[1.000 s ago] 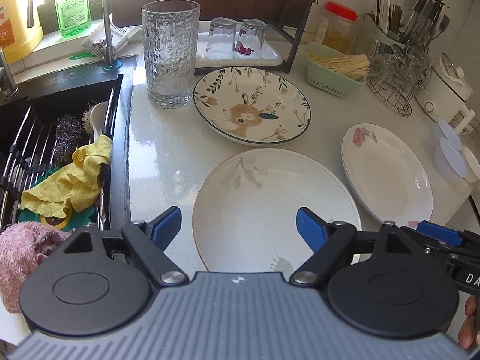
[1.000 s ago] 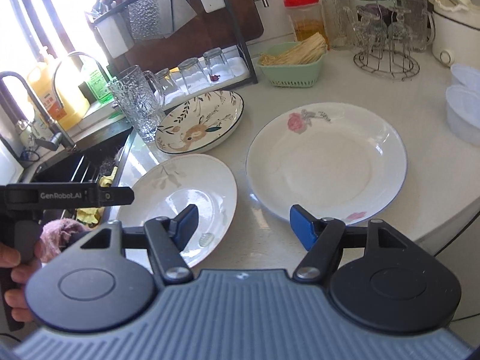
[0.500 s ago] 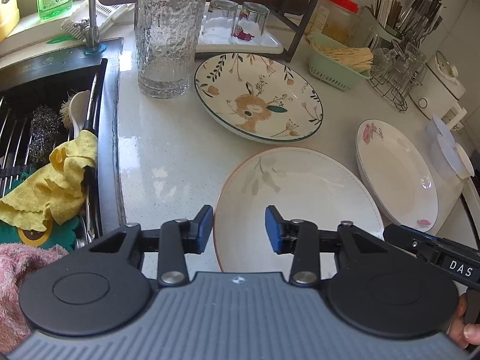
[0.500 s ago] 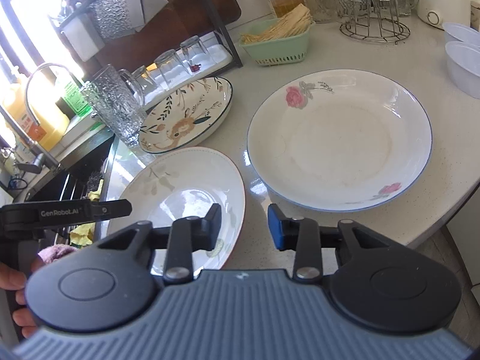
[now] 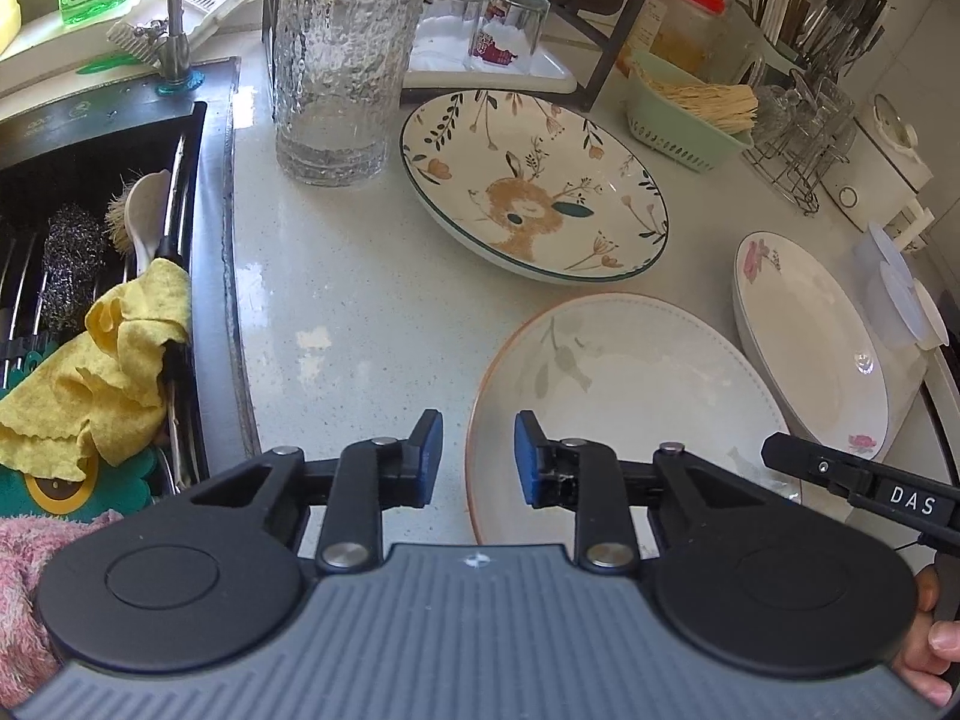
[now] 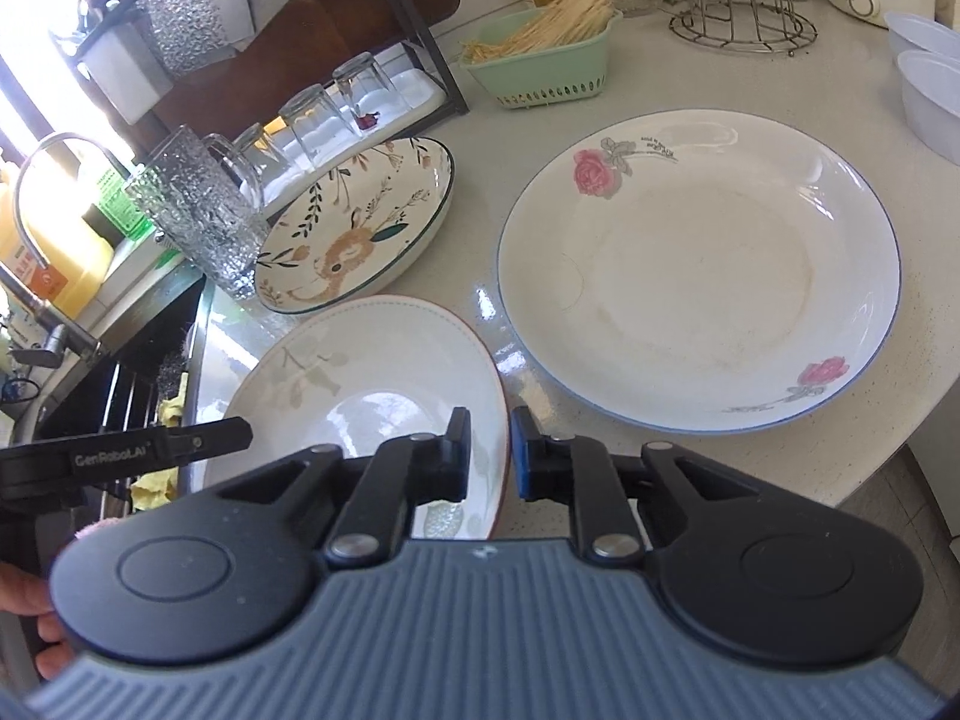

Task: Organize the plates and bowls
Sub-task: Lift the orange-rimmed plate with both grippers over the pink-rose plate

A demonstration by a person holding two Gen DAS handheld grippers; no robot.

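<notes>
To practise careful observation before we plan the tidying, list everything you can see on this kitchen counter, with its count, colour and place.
leaf plate: one, white with a pale leaf, nearest the camera
bunny plate: one, cream with a green rim, behind the leaf plate
rose plate: one, white with pink roses, right of the leaf plate
tall glass: one, clear and textured, beside the sink
small glasses: several, clear, upturned on a white tray
basket: one, green, back of the counter
bowls: two, white, far right
cloth: one, yellow, in the sink
left gripper: black with blue pads, closing around the leaf plate's rim
right gripper: the same colours, shut on the leaf plate's opposite rim
</notes>
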